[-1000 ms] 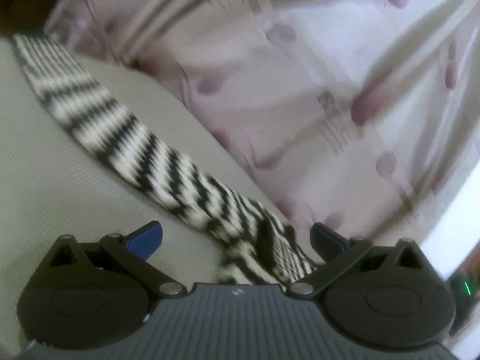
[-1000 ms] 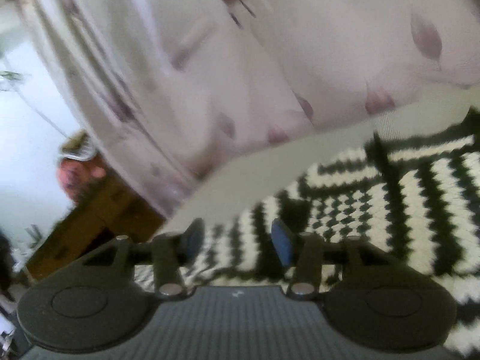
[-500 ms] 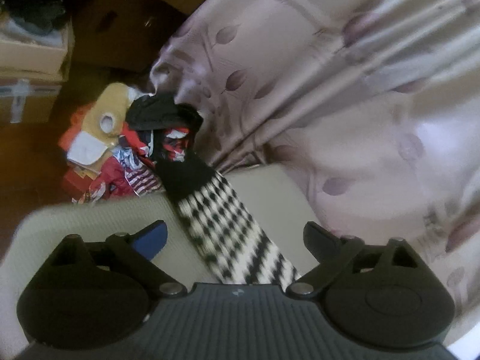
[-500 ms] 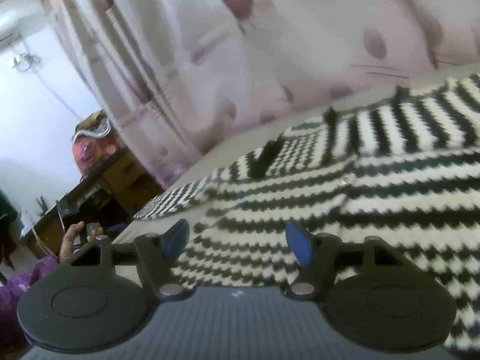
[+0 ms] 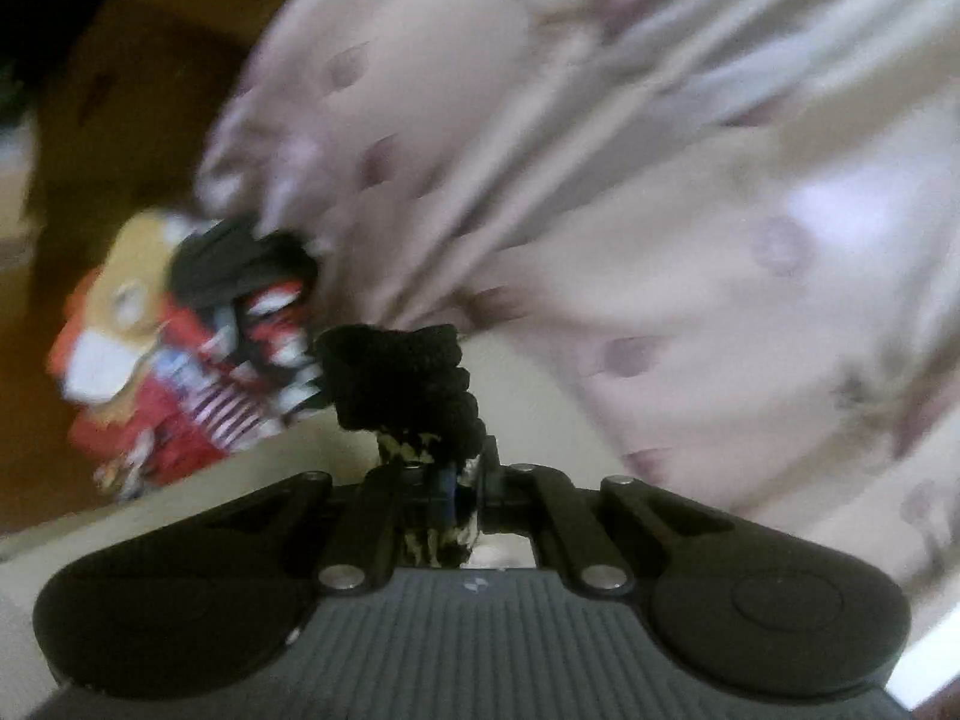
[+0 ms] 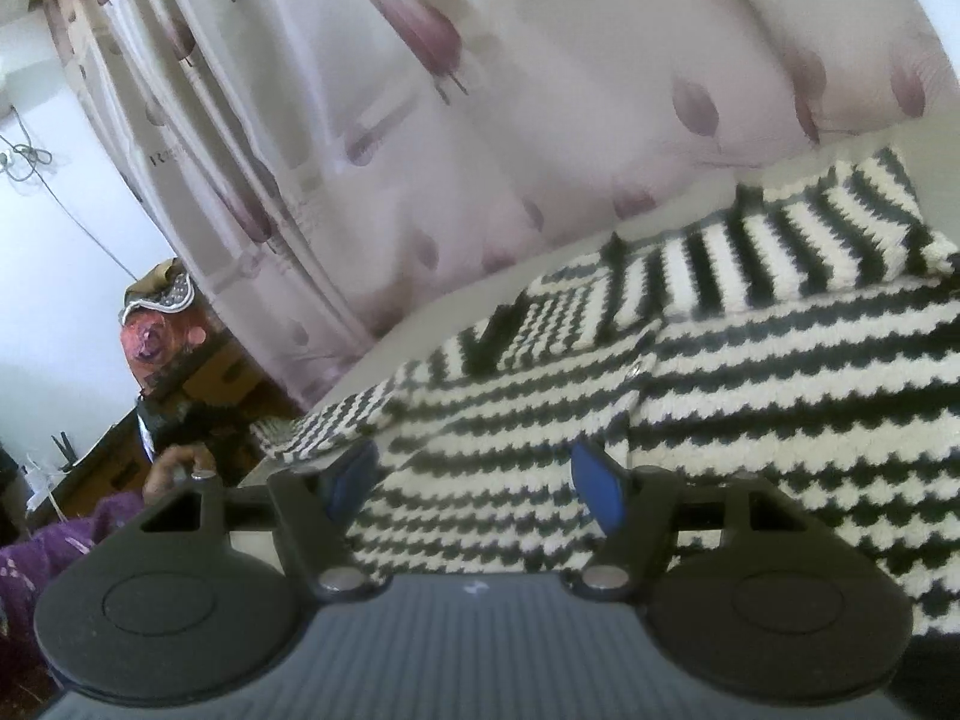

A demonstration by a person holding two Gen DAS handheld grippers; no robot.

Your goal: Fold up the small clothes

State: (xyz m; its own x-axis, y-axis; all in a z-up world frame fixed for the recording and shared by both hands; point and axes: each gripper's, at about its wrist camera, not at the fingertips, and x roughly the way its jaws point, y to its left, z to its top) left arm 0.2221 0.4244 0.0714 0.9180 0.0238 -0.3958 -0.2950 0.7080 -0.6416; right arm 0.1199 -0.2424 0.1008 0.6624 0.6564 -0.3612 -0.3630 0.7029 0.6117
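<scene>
A black-and-white zigzag knitted sweater (image 6: 750, 396) lies spread on the beige surface (image 6: 456, 306) in the right wrist view. My right gripper (image 6: 474, 483) is open, low over the sweater's body, with a sleeve (image 6: 336, 426) stretching off to the left. In the left wrist view my left gripper (image 5: 441, 480) is shut on the sleeve's black cuff (image 5: 402, 384), which bunches up above the jaws over the beige surface (image 5: 534, 396). That view is blurred.
A pale curtain (image 6: 540, 90) with mauve leaf print hangs close behind the surface in both views. A heap of red and mixed clothes (image 5: 174, 360) lies on the floor to the left. A person's hand (image 6: 174, 468) and wooden furniture (image 6: 204, 384) show at far left.
My left gripper has closed on the sleeve's black cuff; it was open around the sleeve before. My right gripper has stayed open and settled low over the sweater's body.
</scene>
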